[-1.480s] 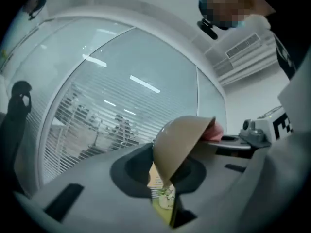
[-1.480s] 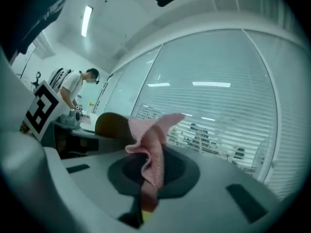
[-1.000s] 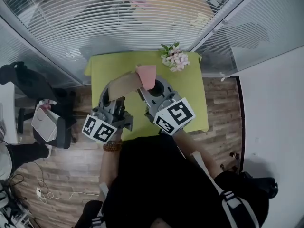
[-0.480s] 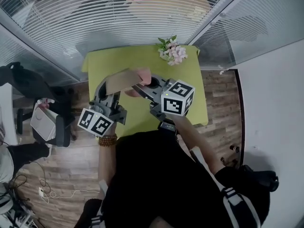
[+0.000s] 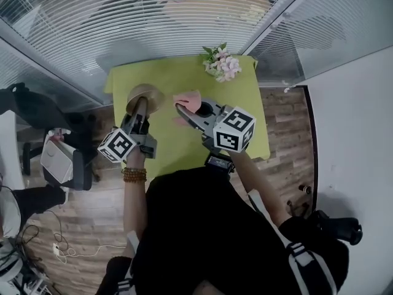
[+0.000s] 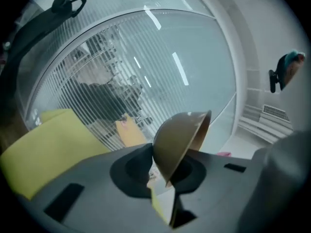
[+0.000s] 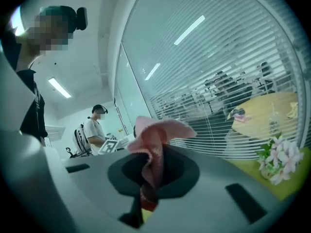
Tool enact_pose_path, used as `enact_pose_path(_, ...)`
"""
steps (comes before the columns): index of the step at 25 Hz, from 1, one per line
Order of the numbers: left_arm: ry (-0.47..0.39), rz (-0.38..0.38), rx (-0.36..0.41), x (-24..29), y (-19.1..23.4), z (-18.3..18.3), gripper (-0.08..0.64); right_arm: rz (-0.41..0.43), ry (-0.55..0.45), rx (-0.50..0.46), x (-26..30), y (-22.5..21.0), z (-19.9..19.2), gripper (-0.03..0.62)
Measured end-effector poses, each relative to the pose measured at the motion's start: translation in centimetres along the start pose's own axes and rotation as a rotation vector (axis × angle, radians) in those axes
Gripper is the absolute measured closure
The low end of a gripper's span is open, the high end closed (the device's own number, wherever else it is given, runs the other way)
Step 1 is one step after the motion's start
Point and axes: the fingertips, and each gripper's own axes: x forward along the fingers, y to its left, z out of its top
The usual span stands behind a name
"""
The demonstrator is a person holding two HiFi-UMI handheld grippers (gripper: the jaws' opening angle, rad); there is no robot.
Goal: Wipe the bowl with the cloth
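With the left gripper (image 5: 140, 107) jaws clamped on the bowl (image 5: 145, 96) rim and the right gripper (image 5: 184, 107) jaws pinching the cloth (image 5: 188, 99), both over the table (image 5: 166, 149) and apart, turn the bowl's hollow toward the cloth, then wipe slowly, holding firm.

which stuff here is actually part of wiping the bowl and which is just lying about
Part of the job:
- bowl, its rim clamped in the left tool
- pink cloth, clamped in the right tool

Just lying about:
- flowers at the far corner of the green table
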Motion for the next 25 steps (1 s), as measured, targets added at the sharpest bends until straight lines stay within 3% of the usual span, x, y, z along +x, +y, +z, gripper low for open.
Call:
enact_pose_path(3,0.111,0.072,-0.032,0.4,3.5,-3.6,0.509,-0.029,0.02,-0.028,0.3,-0.3,-0.7,0.577)
enact_pose_path(6,0.263,0.137,0.012,0.7,6.4,-7.7,0.509,-0.063,0.034,-0.039,0.3,-0.8,-1.1,0.577)
enact_pose_path(10,0.405,0.197,-0.019,0.6,9.6,-12.4,0.509,-0.143,0.019,0.014,-0.2,-2.4,-1.4,0.577)
enact_pose_path(20,0.495,0.331,-0.243,-2.1,16.6,-19.9,0.508,-0.256,-0.031,0.21,-1.5,-6.4,-2.8,0.576)
enact_pose_path(25,0.555,0.387,-0.35,-4.2,18.9,-23.9,0.508,-0.271,-0.029,0.23,-1.4,-6.7,-3.1,0.577)
